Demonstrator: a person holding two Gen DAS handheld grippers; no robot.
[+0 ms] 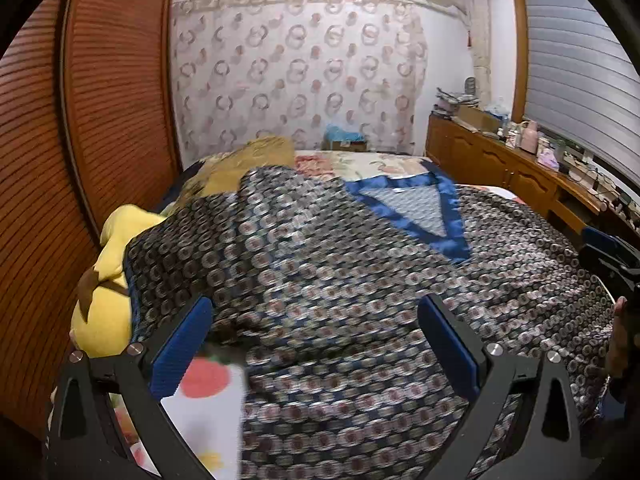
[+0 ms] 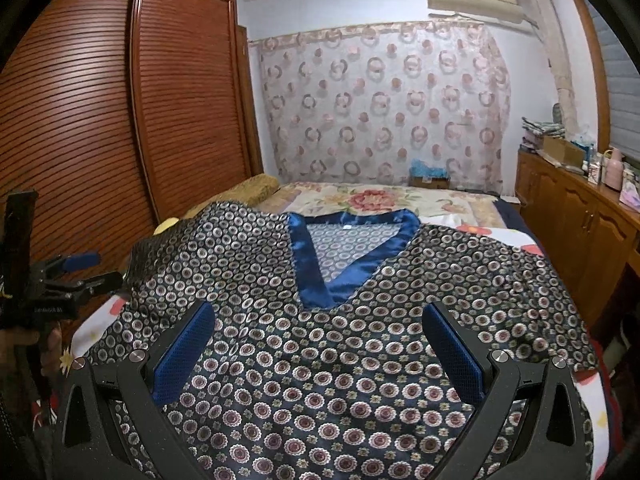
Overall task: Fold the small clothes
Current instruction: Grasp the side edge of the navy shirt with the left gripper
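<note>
Dark navy satin top with small round floral medallions and a shiny blue V-neck band (image 2: 320, 312), spread front-up across a bed with a cream floral cover (image 2: 384, 200), neckline toward the far curtain. Left tongs (image 1: 316, 344) spread wide above the garment's near left part, blue pads (image 1: 182, 354) apart, nothing pinched. Right tongs (image 2: 320, 348) likewise gaping over the chest just below the V, gripping nothing. Yellow plush toy (image 1: 110, 280) tucked beside the top's left sleeve, against the reddish-brown slatted wardrobe (image 1: 100, 112). Wooden cabinet run (image 2: 580, 232) along the right wall, cluttered on top.
</note>
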